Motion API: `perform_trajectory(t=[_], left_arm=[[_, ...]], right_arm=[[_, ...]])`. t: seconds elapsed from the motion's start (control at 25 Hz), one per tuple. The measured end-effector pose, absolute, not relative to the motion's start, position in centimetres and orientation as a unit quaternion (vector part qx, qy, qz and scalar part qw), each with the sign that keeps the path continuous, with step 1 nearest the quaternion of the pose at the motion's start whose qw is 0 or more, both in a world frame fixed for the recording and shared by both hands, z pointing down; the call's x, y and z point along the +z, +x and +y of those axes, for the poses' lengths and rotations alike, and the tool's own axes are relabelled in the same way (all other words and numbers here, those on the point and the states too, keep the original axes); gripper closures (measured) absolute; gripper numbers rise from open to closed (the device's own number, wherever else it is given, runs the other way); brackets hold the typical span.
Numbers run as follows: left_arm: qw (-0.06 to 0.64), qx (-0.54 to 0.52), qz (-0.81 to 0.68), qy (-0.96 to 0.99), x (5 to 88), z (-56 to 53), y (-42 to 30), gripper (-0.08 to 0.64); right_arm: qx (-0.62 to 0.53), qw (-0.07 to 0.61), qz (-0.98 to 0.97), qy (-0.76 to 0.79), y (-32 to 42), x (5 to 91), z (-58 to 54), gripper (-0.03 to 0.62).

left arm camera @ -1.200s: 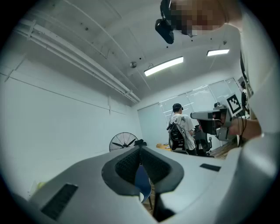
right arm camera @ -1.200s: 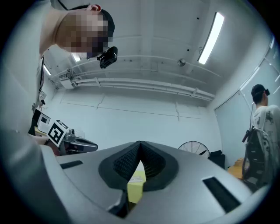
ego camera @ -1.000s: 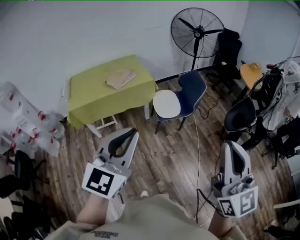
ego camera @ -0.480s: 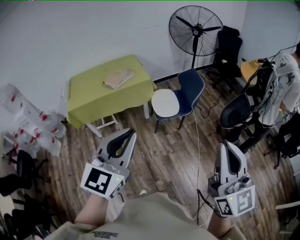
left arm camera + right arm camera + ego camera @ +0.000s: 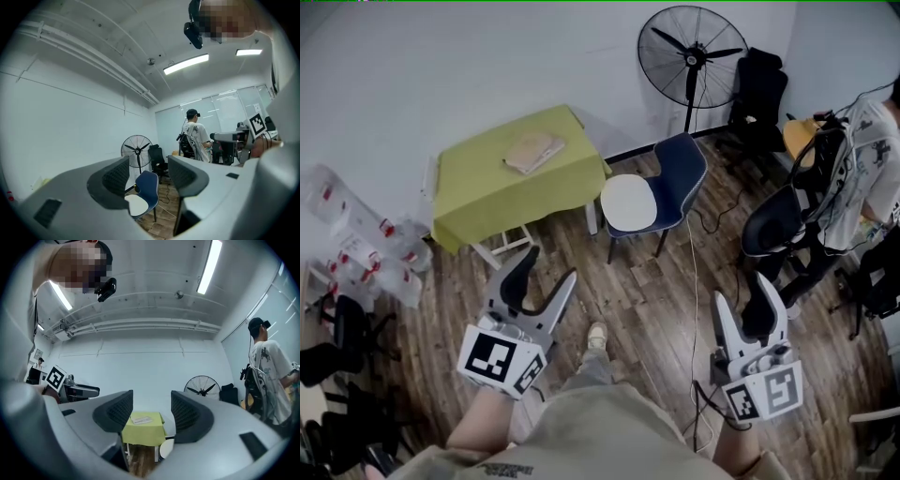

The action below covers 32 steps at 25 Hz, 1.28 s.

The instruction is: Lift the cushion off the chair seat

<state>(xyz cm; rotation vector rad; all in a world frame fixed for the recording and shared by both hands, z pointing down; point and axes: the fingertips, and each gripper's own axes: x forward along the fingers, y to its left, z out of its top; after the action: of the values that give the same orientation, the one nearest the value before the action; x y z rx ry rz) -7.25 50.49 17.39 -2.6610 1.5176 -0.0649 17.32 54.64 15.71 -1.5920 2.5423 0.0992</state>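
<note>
A round white cushion (image 5: 629,202) lies on the seat of a dark blue chair (image 5: 682,171) across the wooden floor, beside the green table. In the left gripper view the cushion (image 5: 136,205) and the chair (image 5: 148,185) show far off between the jaws. My left gripper (image 5: 547,272) is held low at the left, its jaws opening, nothing between them. My right gripper (image 5: 743,298) at the right is opening too, also empty. Both are well short of the chair. The right gripper view catches the cushion's edge (image 5: 168,447).
A table with a yellow-green cloth (image 5: 483,192) holds a flat tan item (image 5: 533,150). A standing fan (image 5: 694,54) is behind the chair. Black office chairs (image 5: 778,230) and a person (image 5: 874,155) are at the right. A cable (image 5: 692,281) runs along the floor. Clear bins (image 5: 352,248) stand at the left.
Both grippers went from shut to open jaws. Both hands sank slightly in the head view, and the person's foot has stepped forward between them.
</note>
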Motion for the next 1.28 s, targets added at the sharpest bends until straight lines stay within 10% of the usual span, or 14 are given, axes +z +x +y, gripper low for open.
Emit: perform_trajectory(t=[1.28], left_arm=[[-0.021,-0.074,0.469,-0.880,23.7,15.0,-12.7,0.310]], right_arm=[[-0.064,-0.006,0.830,-0.554,12.1,22.3,18.9,0.339]])
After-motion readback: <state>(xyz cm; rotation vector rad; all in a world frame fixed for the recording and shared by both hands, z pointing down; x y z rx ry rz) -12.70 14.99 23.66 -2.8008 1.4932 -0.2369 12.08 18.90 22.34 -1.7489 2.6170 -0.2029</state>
